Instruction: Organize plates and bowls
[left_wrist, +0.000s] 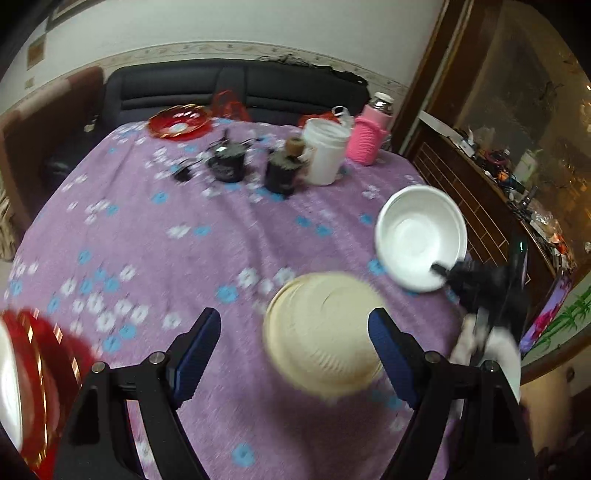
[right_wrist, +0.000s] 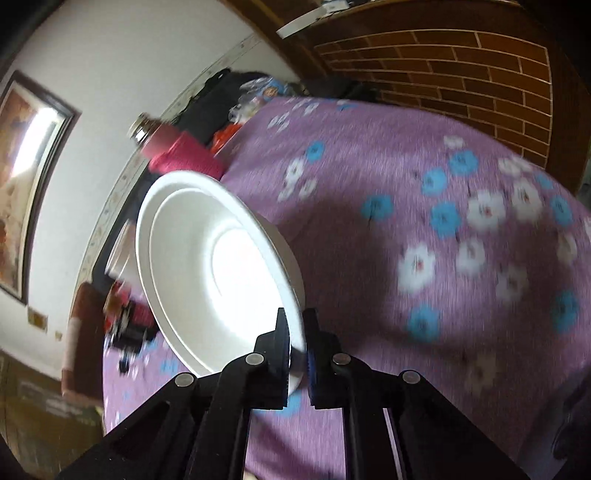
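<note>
The right gripper (right_wrist: 297, 339) is clenched on the rim of a white foam bowl (right_wrist: 218, 273), one finger inside the rim and one outside. The bowl is tilted steeply on edge and held above the purple flowered tablecloth (right_wrist: 424, 229), its hollow facing the wall. From the left wrist view the same white foam bowl (left_wrist: 421, 236) hangs in the air up and to the right of the cream bowl (left_wrist: 323, 332), with the right gripper (left_wrist: 441, 269) pinching its lower edge.

The left gripper (left_wrist: 293, 347) is released, its blue-padded fingers (left_wrist: 201, 343) spread wide. The cream bowl sits upside down on the tablecloth (left_wrist: 184, 240), between the fingers and close to the right one; motion blur hides whether they touch.

Far left of the cream bowl, a red gold-trimmed plate (left_wrist: 40, 369) shows at the frame edge. Behind the cream bowl, across the table, stand a red glass dish (left_wrist: 179, 122), two dark jars (left_wrist: 227, 162), a white cup (left_wrist: 325, 151) and a pink-sleeved bottle (left_wrist: 369, 136).
</note>
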